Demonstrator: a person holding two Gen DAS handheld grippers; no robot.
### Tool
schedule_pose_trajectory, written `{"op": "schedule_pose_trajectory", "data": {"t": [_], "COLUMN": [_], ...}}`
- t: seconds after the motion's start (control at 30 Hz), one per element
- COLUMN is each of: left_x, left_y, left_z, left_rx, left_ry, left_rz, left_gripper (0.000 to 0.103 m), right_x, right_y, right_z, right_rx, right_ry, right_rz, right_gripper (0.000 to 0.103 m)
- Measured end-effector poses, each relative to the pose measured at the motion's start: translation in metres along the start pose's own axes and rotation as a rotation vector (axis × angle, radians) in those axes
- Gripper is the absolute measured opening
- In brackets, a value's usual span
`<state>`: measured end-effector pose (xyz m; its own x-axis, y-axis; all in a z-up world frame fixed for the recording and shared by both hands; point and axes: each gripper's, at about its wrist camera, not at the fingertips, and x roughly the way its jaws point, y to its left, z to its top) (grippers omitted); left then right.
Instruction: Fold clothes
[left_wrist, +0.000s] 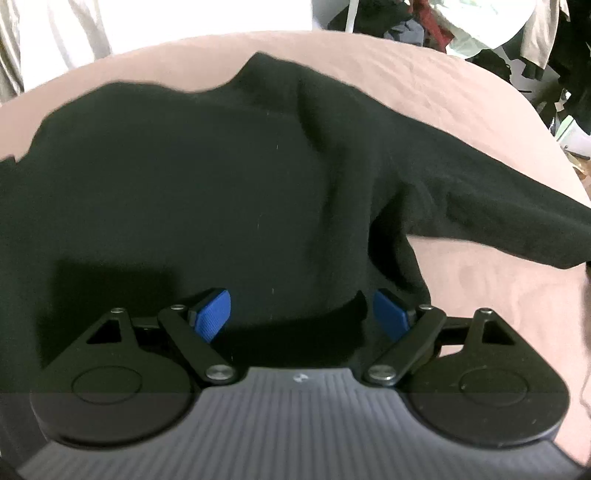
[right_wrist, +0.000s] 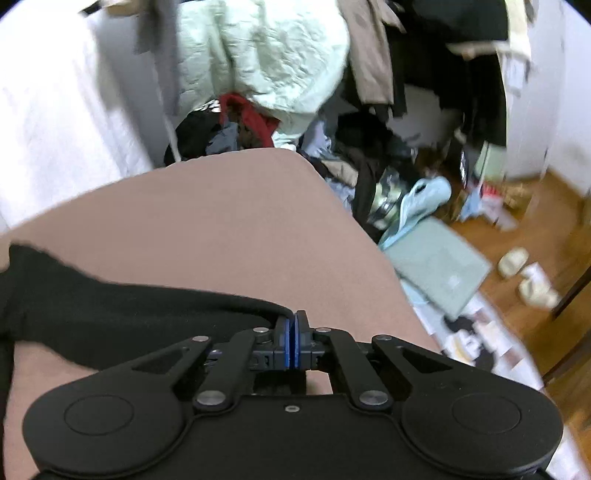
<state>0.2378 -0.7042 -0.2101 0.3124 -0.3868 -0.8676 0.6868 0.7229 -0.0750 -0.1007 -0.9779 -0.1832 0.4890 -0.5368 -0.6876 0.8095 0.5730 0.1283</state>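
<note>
Folding barely begun: black sweater (left_wrist: 207, 177) lies spread on the bed (left_wrist: 424, 74), right tongs (right_wrist: 294, 341) pinching its sleeve (right_wrist: 140, 314), left tongs (left_wrist: 302, 314) gaping empty.

The right gripper (right_wrist: 294, 334) has its blue-padded jaws pressed together at the end of a black sleeve (right_wrist: 129, 314), though whether fabric is pinched between the pads cannot be told; the sleeve stretches away to the left across a dusty-pink bed sheet (right_wrist: 229, 221). Beyond the far corner of the bed hangs a pale mint quilted garment (right_wrist: 273, 55) above a jumbled heap of dark and red clothes (right_wrist: 243, 125). To the right, on the wooden floor (right_wrist: 517, 218), lie a folded grey-green cloth (right_wrist: 439, 266) and a pair of cream slippers (right_wrist: 528, 277).
</note>
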Motion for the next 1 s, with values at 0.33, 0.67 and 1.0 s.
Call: {"op": "schedule_pose_trajectory", "data": {"t": [0.33,0.67,1.0], "left_x": [-0.016,0.032,0.021], "left_y": [-0.048,-0.067,-0.049], "left_z": [0.006,0.006,0.017], "left_rx": [0.268,0.190,0.169], "left_ry": [-0.119,0.017,-0.059], "left_rz": [-0.086,-0.037,0.011], "left_gripper": [0.085,0.094,0.005], "right_x": [0.022,0.000,0.074], "right_y": [0.000,-0.040,0.016], "right_z": [0.020,0.001,-0.032], "right_rx": [-0.097,0.470,0.608], "right_ry": [-0.182,0.009,0.146], "right_rz": [-0.042,0.292,0.400], "right_gripper": [0.010,0.064,0.072]}}
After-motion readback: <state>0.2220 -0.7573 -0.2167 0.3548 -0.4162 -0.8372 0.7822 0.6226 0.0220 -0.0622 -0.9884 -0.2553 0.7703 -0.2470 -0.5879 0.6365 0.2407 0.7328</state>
